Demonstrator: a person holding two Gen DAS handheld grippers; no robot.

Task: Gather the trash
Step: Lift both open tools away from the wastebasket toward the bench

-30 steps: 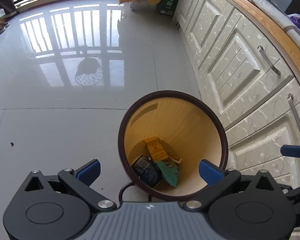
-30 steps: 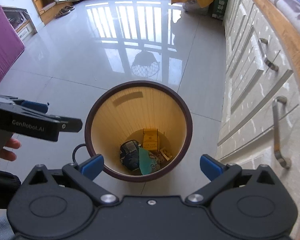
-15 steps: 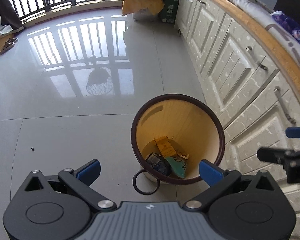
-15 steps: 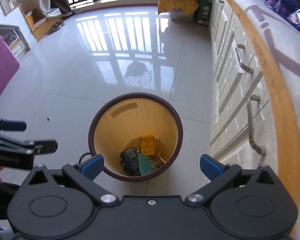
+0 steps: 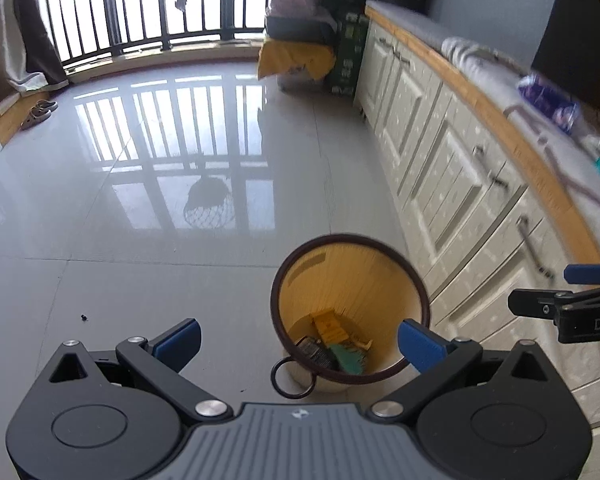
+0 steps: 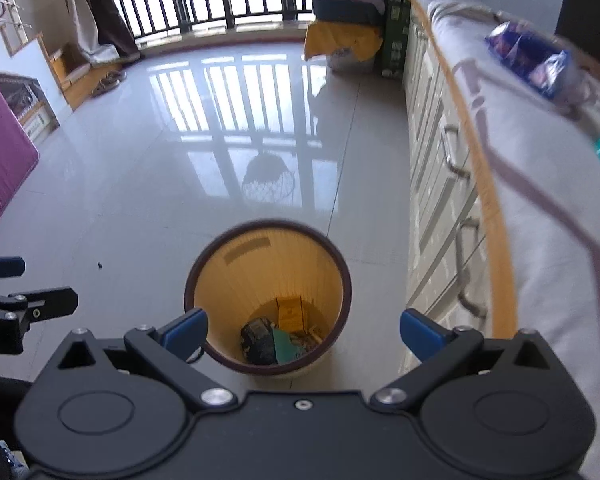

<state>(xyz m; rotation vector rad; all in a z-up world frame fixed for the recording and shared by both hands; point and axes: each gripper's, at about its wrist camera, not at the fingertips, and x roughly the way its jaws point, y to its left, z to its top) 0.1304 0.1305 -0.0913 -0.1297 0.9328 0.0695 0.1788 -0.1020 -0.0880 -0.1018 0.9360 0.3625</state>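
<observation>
Both grippers hang empty above the floor, the left gripper (image 5: 298, 338) and the right gripper (image 6: 302, 330) each with jaws spread wide. The wastebasket (image 5: 350, 312) stands on the tile just beside the cabinets (image 5: 452, 184); a yellow carton (image 6: 290, 312), a dark packet (image 6: 258, 340) and a green scrap (image 6: 286, 346) lie at its bottom. On the cloth-covered counter (image 6: 540, 168) a blue-purple wrapper (image 6: 532, 60) looks like the next trash. The risk: a reach there could snag the cloth or clip the 2 near drawer handles (image 6: 466, 268).
</observation>
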